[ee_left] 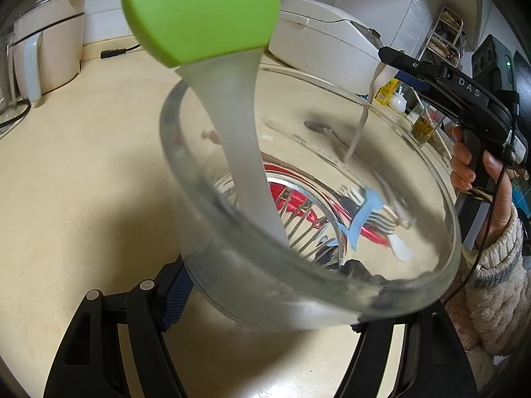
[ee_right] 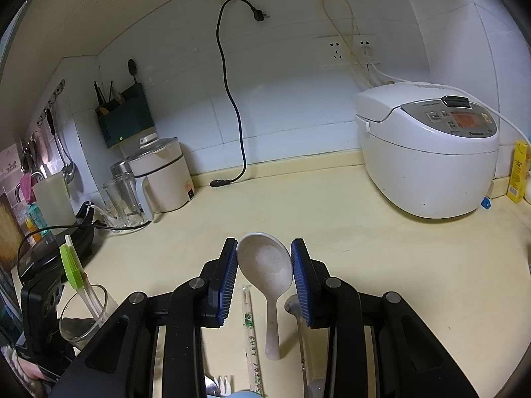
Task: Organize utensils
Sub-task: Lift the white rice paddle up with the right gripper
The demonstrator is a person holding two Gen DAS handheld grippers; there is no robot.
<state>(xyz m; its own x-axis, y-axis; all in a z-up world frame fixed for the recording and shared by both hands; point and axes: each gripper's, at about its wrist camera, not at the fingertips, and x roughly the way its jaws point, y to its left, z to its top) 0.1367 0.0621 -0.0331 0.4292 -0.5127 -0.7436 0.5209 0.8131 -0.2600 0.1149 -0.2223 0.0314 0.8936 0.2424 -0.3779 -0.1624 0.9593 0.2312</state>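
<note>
My left gripper is shut on a clear glass cup, tilted toward the camera. A green silicone brush with a translucent handle stands in it. The cup and brush also show at the left of the right wrist view. My right gripper is shut on the bowl of a beige rice paddle, held above the counter. It appears in the left wrist view as a black tool with the paddle hanging down. Wrapped chopsticks, a metal spoon and forks lie on the counter.
A white rice cooker stands back right, a yellow box beside it. A white kettle, glass jar and black appliance are at the left. A loose black cord hangs from the wall. A utensil holder is wall-mounted.
</note>
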